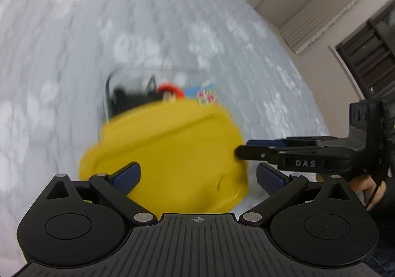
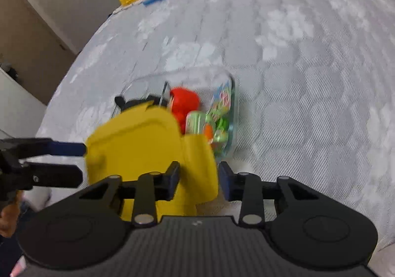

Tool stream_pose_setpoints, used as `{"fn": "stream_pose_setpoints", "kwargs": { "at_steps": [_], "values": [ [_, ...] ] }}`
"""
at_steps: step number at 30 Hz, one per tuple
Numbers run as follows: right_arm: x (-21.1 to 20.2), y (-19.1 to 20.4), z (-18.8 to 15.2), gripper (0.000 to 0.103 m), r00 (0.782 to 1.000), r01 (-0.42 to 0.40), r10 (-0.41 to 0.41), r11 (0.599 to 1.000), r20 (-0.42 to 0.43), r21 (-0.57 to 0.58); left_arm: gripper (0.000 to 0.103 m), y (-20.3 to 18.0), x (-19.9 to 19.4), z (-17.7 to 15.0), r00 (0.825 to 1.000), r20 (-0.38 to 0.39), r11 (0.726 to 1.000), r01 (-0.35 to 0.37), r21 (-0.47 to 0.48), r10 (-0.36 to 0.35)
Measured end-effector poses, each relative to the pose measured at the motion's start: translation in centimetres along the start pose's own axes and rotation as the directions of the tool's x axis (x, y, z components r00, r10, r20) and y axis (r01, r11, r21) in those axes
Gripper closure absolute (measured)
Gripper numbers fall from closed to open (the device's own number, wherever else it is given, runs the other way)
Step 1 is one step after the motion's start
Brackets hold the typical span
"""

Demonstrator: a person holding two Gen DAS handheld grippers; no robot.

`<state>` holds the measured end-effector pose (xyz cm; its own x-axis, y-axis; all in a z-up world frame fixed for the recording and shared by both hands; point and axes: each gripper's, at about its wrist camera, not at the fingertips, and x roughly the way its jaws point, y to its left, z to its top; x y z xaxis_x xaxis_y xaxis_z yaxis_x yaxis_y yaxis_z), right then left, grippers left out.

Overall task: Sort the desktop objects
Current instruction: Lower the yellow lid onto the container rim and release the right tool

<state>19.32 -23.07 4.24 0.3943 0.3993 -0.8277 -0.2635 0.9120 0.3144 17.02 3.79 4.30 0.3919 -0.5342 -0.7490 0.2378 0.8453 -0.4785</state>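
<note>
Over a clear container (image 2: 229,114) on the quilted grey bed (image 2: 308,54), a yellow lid (image 1: 170,153) sits tilted, covering the near part. Right gripper (image 2: 198,179) has its jaws clamped on the lid's near corner. Left gripper (image 1: 197,177) has its jaws spread wide apart around the lid's edge, not touching it. Inside the container lie a red toy (image 2: 185,104) and colourful small items, blurred.
</note>
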Motion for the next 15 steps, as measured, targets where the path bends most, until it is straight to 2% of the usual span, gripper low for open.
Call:
{"fn": "stream_pose_setpoints", "kwargs": {
  "at_steps": [1,3,5,7,9,12,15],
  "values": [
    [0.2,0.1,0.2,0.064,1.000,0.017,-0.017,1.000,0.001,-0.007,0.000,0.3,-0.4,0.2,1.000,0.010,1.000,-0.024,-0.014,0.024],
    [0.7,-0.1,0.2,0.064,0.999,0.034,-0.034,0.999,-0.021,-0.011,0.000,2.1,-1.1,0.3,1.000,-0.003,0.995,-0.025,-0.097,0.025],
    [1.3,-0.3,0.0,0.052,0.998,0.026,-0.027,0.999,-0.063,-0.021,0.000,4.5,-1.7,-0.3,0.999,-0.032,0.981,-0.024,-0.195,0.018],
    [1.6,-0.4,-0.3,0.047,0.997,0.029,-0.032,0.998,-0.068,-0.047,0.000,6.4,-1.6,-1.2,0.996,-0.090,0.964,-0.041,-0.263,0.018],
    [1.5,-0.5,-0.5,0.045,0.997,0.035,-0.039,0.997,-0.060,-0.062,0.000,8.1,-0.8,-2.3,0.984,-0.176,0.941,-0.070,-0.331,0.011],
    [1.5,-0.7,-0.2,0.042,0.998,0.040,-0.042,0.998,-0.051,-0.046,0.000,9.0,1.1,-3.7,0.965,-0.260,0.918,-0.077,-0.390,-0.030],
    [1.7,-0.8,0.1,0.038,0.998,0.033,-0.034,0.999,-0.047,-0.014,0.000,8.8,2.4,-3.8,0.968,-0.251,0.918,-0.093,-0.386,-0.008]
  ]
}}
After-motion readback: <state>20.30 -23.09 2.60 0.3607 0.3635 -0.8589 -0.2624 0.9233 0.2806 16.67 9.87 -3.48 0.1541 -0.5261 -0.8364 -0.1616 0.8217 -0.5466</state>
